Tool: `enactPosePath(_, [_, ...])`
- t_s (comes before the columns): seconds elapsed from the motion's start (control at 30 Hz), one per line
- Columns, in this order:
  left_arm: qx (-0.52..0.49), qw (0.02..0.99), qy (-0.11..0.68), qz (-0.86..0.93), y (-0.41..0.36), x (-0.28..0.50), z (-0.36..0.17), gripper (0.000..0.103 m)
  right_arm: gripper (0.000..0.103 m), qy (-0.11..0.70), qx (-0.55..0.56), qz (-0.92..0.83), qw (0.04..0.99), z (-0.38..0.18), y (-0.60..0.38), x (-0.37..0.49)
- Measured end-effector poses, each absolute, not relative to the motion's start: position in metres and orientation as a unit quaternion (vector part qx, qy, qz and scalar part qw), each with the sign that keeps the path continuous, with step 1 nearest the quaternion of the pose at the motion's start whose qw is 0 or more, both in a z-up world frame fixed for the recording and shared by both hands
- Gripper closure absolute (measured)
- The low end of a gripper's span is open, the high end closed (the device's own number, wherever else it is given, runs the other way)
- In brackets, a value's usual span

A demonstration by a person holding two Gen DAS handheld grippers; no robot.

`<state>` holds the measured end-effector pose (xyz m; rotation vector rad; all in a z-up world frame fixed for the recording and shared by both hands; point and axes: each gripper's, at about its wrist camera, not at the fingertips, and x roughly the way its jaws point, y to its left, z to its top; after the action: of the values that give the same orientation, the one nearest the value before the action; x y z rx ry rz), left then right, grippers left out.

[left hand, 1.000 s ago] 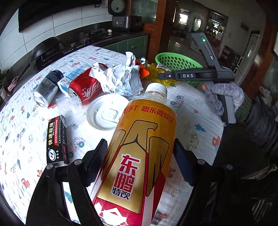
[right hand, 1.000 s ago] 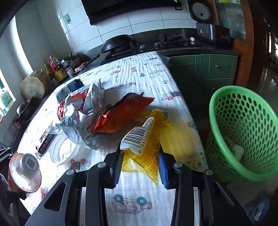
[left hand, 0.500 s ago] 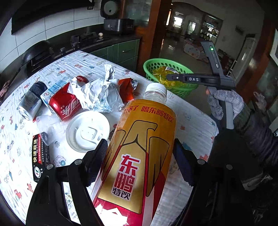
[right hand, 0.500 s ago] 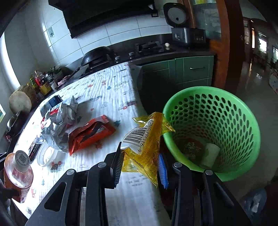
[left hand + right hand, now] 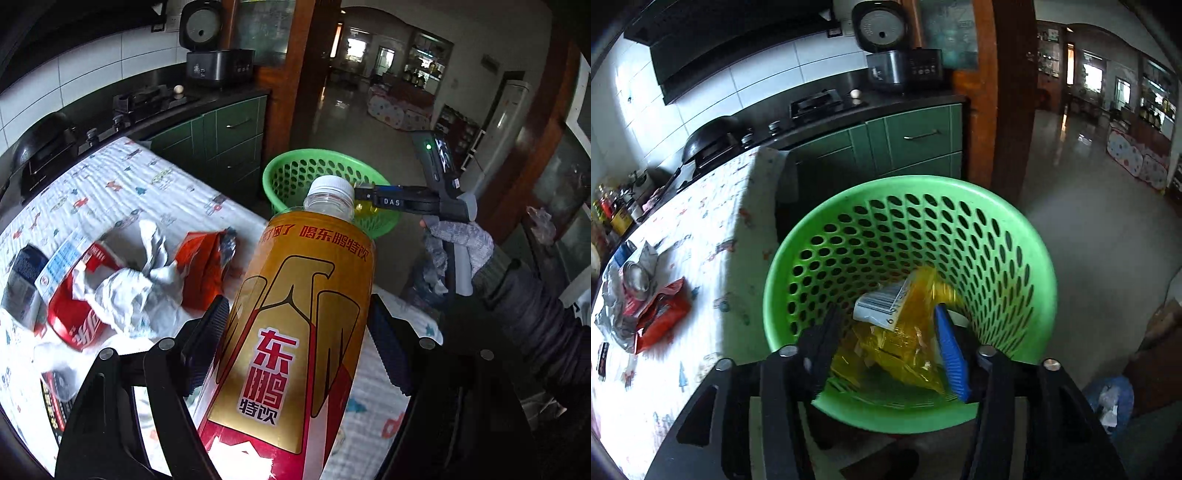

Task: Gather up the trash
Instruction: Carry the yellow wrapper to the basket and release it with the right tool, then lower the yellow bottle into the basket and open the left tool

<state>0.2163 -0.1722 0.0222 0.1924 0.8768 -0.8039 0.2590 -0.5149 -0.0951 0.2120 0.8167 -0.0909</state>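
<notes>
1. Since the earlier frames both hand-held grippers have swung from the littered desk toward the green basket [image 5: 1015,236], and the right hand-held gripper [image 5: 886,332] now hangs directly over its mouth.
2. Its jaws have just been opening; the yellow wrapper [image 5: 905,347] with its barcode label sits between the parted fingers, already down inside the basket, and the pads no longer look pressed against it.
3. Further inside the basket, a pale object shows just past the blue fingertip, too hidden to name.
4. Clamped between the pads of the left hand-held gripper [image 5: 295,347] is a gold-and-red drink bottle [image 5: 295,325], white cap pointing away toward the basket ahead.
5. Left of that gripper, on the patterned desk [image 5: 122,184], lie a red snack bag [image 5: 201,269], crumpled silver packaging [image 5: 129,295], a red can [image 5: 79,321] and a blue can [image 5: 18,273].
6. Right of the bottle's cap, a gloved hand [image 5: 461,243] carries the other gripper over the basket's rim.
</notes>
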Motion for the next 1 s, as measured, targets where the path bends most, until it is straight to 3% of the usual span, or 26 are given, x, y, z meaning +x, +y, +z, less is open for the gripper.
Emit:
enactPosePath(0.07, [0.094,0.822,0.411,-0.383,-0.191,0.227,0.027,0.029,0.041,0.391,0.11,-0.047,0.912,-0.098,-0.525,0.258])
enactPosePath(0.4, [0.127,0.803,0.417,-0.407,-0.305,0.289,0.033,0.029,0.028,0.351,0.119,-0.053,0.927,-0.094,-0.554,0.23])
enactPosePath(0.77, [0.169,0.778,0.443,-0.413,-0.423,0.344,-0.009,0.029,0.027,0.318,0.14,-0.052,0.936,-0.097,-0.581,0.192])
enactPosePath(1.0, [0.183,0.764,0.475,-0.396,-0.458,0.357,-0.057,0.029,0.027,0.32,0.138,-0.054,0.936,-0.111,-0.584,0.181])
